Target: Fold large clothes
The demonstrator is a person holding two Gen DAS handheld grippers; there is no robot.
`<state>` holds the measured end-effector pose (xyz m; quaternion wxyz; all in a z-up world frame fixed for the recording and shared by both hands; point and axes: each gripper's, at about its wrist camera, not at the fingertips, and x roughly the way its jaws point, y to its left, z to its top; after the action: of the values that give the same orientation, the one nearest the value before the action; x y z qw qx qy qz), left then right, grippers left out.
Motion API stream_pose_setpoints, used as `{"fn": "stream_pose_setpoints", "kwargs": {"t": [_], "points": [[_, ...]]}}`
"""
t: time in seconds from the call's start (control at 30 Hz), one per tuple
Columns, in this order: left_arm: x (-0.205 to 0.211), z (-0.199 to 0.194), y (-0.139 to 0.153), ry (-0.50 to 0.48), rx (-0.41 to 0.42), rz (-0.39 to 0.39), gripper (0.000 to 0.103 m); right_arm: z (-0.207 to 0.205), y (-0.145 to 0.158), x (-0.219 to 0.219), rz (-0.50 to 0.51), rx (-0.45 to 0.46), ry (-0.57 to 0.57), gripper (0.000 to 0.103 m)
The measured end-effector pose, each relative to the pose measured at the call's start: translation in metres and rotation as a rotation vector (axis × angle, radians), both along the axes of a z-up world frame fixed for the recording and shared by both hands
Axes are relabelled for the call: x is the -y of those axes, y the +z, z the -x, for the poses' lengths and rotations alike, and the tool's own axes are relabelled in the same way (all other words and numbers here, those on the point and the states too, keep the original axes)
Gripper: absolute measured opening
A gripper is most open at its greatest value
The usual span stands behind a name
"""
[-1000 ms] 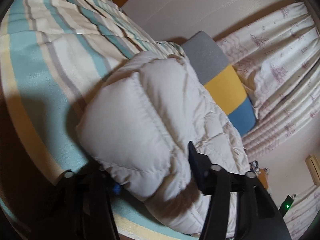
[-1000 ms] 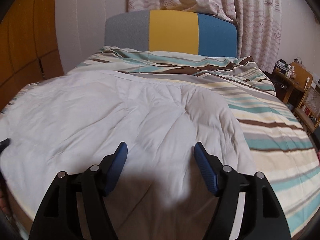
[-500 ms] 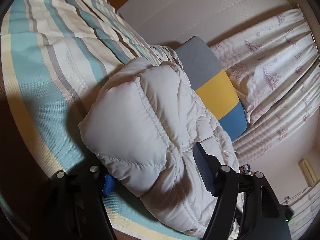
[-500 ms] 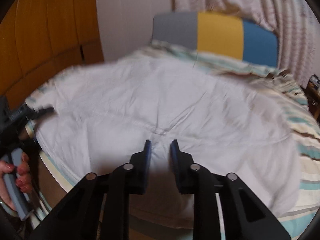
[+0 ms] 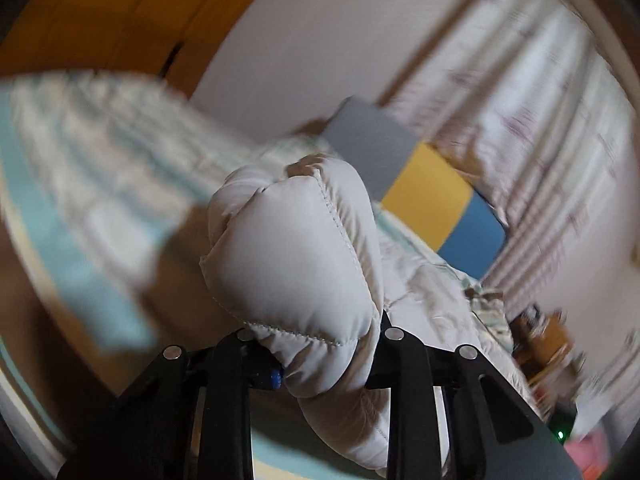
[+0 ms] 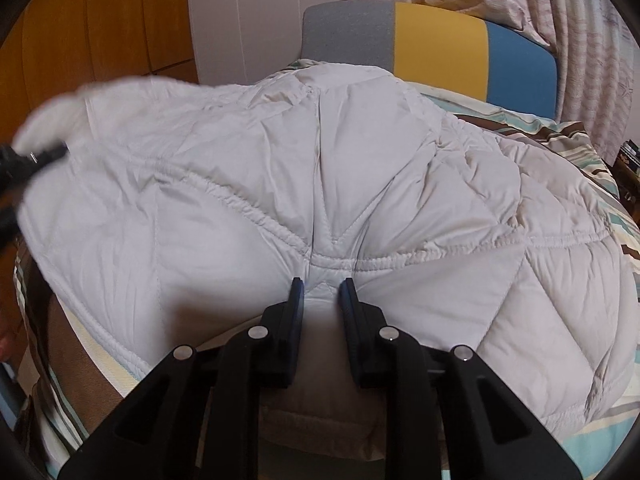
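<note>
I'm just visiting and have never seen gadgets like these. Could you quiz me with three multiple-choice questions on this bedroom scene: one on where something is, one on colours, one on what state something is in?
1. Where does the white puffer jacket lie?
A. On the striped bedding
B. On the floor
C. Hung on the curtains

2. Which colours make up the headboard?
A. Red, green, black
B. Grey, yellow, blue
C. All white

3. How does the right gripper stand?
A. Wide open above the jacket
B. Closed on a pinch of jacket fabric
C. Holding a pillow

Answers:
1 A: the striped bedding shows around the jacket's edges.
2 B: three panels sit side by side behind the bed.
3 B: its fingers squeeze a puckered seam. The left gripper is closing on a padded corner too.
</note>
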<state>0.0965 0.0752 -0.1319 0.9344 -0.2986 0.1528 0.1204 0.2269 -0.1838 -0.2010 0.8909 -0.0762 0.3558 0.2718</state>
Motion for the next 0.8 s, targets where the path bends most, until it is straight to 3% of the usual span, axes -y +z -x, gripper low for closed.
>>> {"fn": "stream_pose_setpoints", "kwargs": {"t": [0.1, 0.27, 0.3, 0.37, 0.43, 0.57, 0.8], "points": [[0.029, -0.002, 0.028, -0.059, 0.048, -0.128, 0.026, 0.0, 0.0, 0.003, -0.017, -0.011, -0.023, 0.019], [0.075, -0.011, 0.054, -0.116, 0.044, -0.345, 0.026, 0.006, 0.004, 0.003, 0.001, -0.001, -0.033, 0.022], [0.085, -0.014, 0.058, -0.126, 0.037, -0.39, 0.026, 0.007, 0.007, 0.005, -0.013, -0.006, -0.033, 0.024], [0.097, -0.019, 0.062, -0.143, 0.026, -0.463, 0.026, 0.013, 0.015, 0.02, -0.086, -0.011, -0.046, 0.043], [0.111, -0.024, 0.065, -0.168, 0.025, -0.536, 0.026, 0.021, 0.023, 0.036, -0.123, 0.014, -0.075, 0.045], [0.129, -0.034, 0.066, -0.195, 0.017, -0.603, 0.026, 0.031, 0.035, 0.075, -0.125, 0.068, -0.182, 0.045], [0.156, -0.048, 0.071, -0.222, -0.005, -0.657, 0.026, 0.029, 0.043, 0.155, -0.053, 0.113, -0.489, 0.049]]}}
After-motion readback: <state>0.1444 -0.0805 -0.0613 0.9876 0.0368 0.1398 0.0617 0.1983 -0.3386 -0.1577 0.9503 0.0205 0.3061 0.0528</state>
